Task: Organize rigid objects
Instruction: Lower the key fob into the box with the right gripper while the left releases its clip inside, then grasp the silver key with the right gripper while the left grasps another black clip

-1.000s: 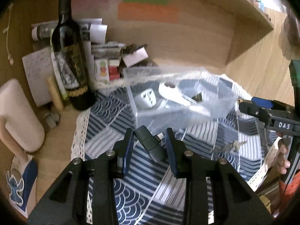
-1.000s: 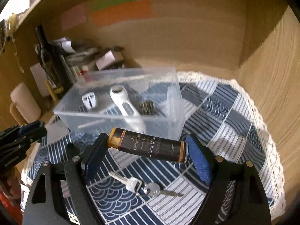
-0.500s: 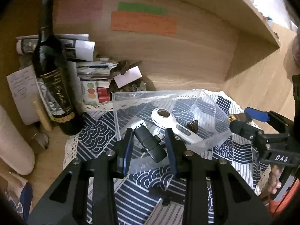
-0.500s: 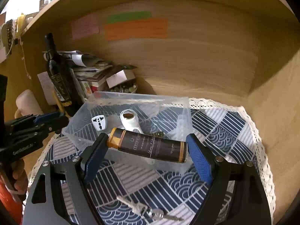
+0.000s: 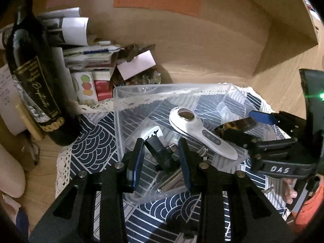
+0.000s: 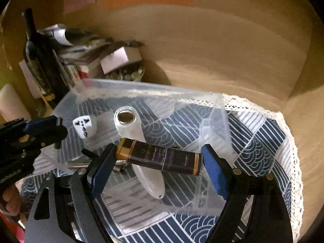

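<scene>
The left hand-held gripper [image 5: 161,156] is clamped on a small black adapter [image 5: 160,154], holding it above the near-left part of a clear plastic bin [image 6: 214,125]. The right hand-held gripper [image 6: 159,161] is clamped endwise on a dark brown bottle [image 6: 162,157] with gold bands, lying crosswise between its blue pads [image 6: 214,168] over the near side of the same bin.

Inside the bin lie one white handheld device [image 6: 139,141] with a round metal head, one white travel plug [image 6: 83,124] to its left, and some small metal items under the left gripper, too blurred to identify. The white device lies directly beneath the bottle. Each gripper shows in the other's view, at opposite sides of the bin and apart from each other.

The bin sits on a blue-and-white patterned cloth [image 6: 263,139] with a lace edge, spread over the wooden tabletop [image 5: 202,60]. Beyond the bin's far-left corner stand one dark wine bottle [image 5: 34,81], a heap of papers and small boxes [image 5: 87,60], and a cluster of small shiny objects, too small to tell. A pale roll [image 5: 10,174] stands at the far left. On the wooden back wall are three paper strips: pink, green and orange [image 5: 157,0].
</scene>
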A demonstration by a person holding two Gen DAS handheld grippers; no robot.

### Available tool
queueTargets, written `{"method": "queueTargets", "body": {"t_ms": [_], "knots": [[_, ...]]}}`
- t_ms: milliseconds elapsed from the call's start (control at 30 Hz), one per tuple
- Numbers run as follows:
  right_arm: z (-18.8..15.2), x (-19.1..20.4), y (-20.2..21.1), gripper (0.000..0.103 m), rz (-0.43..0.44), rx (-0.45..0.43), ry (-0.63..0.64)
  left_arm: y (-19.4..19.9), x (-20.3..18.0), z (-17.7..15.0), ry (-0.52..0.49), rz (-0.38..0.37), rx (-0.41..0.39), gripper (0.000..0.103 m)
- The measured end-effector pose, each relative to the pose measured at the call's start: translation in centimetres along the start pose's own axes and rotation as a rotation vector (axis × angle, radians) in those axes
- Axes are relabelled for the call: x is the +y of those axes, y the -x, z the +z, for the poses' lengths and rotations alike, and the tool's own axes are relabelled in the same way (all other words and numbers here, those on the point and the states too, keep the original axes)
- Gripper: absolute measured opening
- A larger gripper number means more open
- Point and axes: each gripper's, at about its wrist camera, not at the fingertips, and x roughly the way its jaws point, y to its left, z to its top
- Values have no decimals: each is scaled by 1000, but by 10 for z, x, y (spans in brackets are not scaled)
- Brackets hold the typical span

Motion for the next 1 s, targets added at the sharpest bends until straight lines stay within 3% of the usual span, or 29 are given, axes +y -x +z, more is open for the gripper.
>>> {"method": "queueTargets", "body": {"t_ms": [233, 300, 433, 500, 633, 800, 1000], "knots": [[-1, 3, -8, 83, 1, 25, 26, -4, 1, 0, 10, -12, 20, 35], [-1, 2, -1, 84, 9, 12, 24, 2, -2, 0, 1, -5, 7, 43], [-4, 2, 24, 84, 2, -32, 35, 15, -6, -1, -3, -16, -17, 48], [-8, 3, 36, 84, 0, -53, 40, 22, -7, -1, -2, -11, -30, 60], [-17, 4, 59, 84, 3, -82, 41, 37, -11, -7, -19, 5, -49, 67], [-35, 6, 78, 85, 5, -103, 51, 49, -11, -24, -26, 21, -34, 88], [-68, 7, 75, 86, 20, -43, 54, 47, -15, -50, -58, 37, 33, 92]]}}
